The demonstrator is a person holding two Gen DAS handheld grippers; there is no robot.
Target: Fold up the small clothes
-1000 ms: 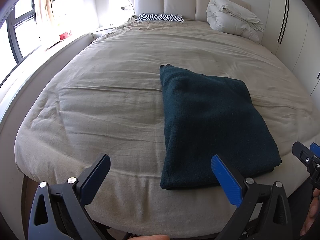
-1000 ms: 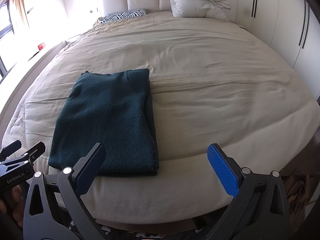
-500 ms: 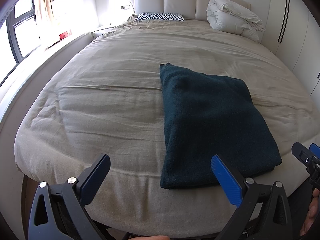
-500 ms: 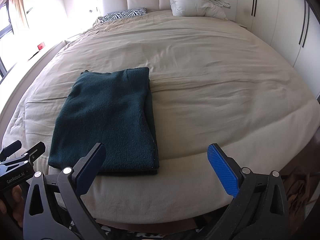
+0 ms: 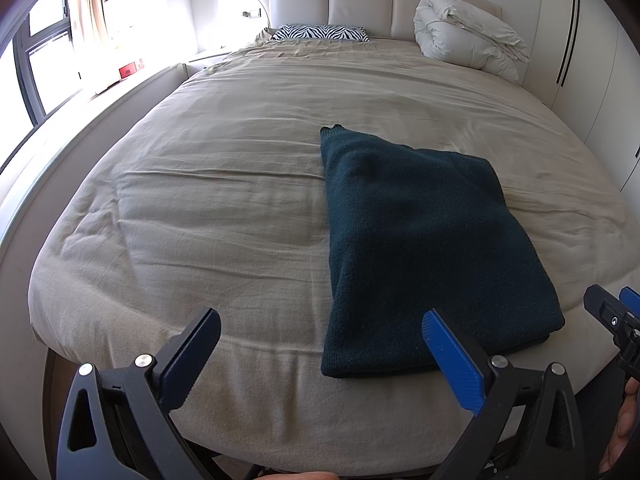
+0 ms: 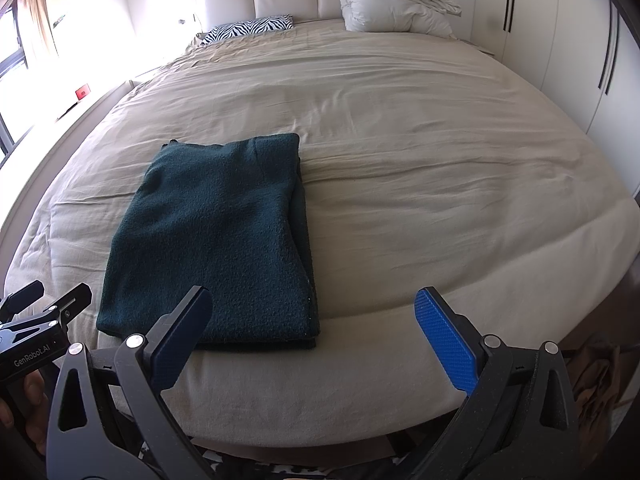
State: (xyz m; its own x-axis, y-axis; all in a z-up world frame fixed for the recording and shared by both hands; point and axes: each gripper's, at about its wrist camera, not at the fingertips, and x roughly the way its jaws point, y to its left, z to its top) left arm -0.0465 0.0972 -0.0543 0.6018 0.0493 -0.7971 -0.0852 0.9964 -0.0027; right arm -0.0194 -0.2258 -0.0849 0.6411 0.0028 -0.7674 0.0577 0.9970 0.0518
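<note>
Left gripper (image 5: pixel 320 344): black plastic frame with triangular cut-outs, silver screws, blue ribbed pads on both fingers (image 5: pixel 450 356). Right gripper (image 6: pixel 314 326): same build, blue textured pads. White "GenRobot.AI" lettering on the left gripper's body, right wrist view. Bare skin at frame edges.

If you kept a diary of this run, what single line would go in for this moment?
stage: garment folded | dark green garment: flat on bed, near front edge | left gripper: open, empty | right gripper: open, empty
</note>
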